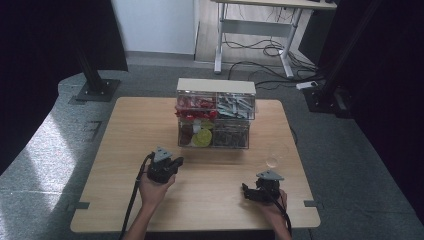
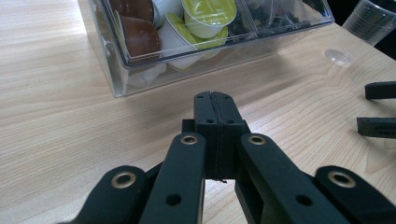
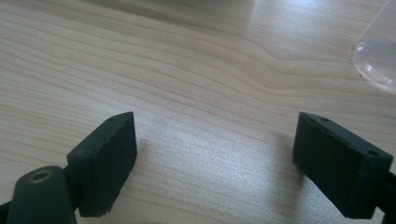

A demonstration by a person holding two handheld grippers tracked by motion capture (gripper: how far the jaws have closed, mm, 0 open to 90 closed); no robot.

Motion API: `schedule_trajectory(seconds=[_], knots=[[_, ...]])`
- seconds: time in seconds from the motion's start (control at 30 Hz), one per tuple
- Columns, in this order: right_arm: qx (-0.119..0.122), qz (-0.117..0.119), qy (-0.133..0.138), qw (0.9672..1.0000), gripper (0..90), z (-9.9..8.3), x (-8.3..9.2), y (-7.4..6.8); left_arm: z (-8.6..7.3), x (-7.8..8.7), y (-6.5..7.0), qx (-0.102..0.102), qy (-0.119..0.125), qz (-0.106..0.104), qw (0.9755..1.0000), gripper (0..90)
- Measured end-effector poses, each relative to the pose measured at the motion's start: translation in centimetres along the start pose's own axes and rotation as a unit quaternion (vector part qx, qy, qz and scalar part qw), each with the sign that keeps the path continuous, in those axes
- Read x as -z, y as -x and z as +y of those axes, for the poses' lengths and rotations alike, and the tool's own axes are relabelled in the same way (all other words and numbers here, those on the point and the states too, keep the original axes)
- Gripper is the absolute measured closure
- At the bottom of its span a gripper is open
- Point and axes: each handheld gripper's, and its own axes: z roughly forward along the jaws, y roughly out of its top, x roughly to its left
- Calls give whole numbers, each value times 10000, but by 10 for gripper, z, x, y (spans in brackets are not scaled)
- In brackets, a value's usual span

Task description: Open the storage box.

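Observation:
My left gripper (image 1: 176, 163) rests on the wooden table (image 1: 125, 165) in front of a clear compartment box (image 1: 215, 120). Its jaws are pressed flat together with nothing between them (image 2: 215, 98). The box's near wall (image 2: 140, 77) shows brown and green-lidded pods (image 2: 205, 11) a short way ahead of the tips. Near the table's front right, my right gripper (image 1: 246, 191) points left across the table. Its jaws stand wide apart over bare wood (image 3: 215, 154) and hold nothing. A clear plastic cup (image 1: 276, 152) stands just beyond it, with its base at the upper right (image 3: 379, 60).
The box has a pale lid (image 1: 216, 85), red items (image 1: 195, 106) upper left, grey pieces (image 1: 235, 106) upper right, and dark contents (image 1: 230, 136) lower right. A small clear round disc (image 2: 339, 57) lies beside the cup (image 2: 373, 18). Desk legs and cables (image 1: 270, 47) are on the floor beyond.

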Motion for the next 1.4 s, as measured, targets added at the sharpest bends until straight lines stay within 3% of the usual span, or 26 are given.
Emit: schedule_trajectory(seconds=[0.4,0.83,1.4], knots=[[-9,-6,-1,10000,136,0,0,0,3,-12,-3,42,-103,46,9999,900],[-17,-11,-3,10000,137,0,0,0,11,-32,-1,-66,-232,65,9997,900],[-19,-11,-3,10000,137,0,0,0,16,-54,-12,-56,-371,244,9990,900]])
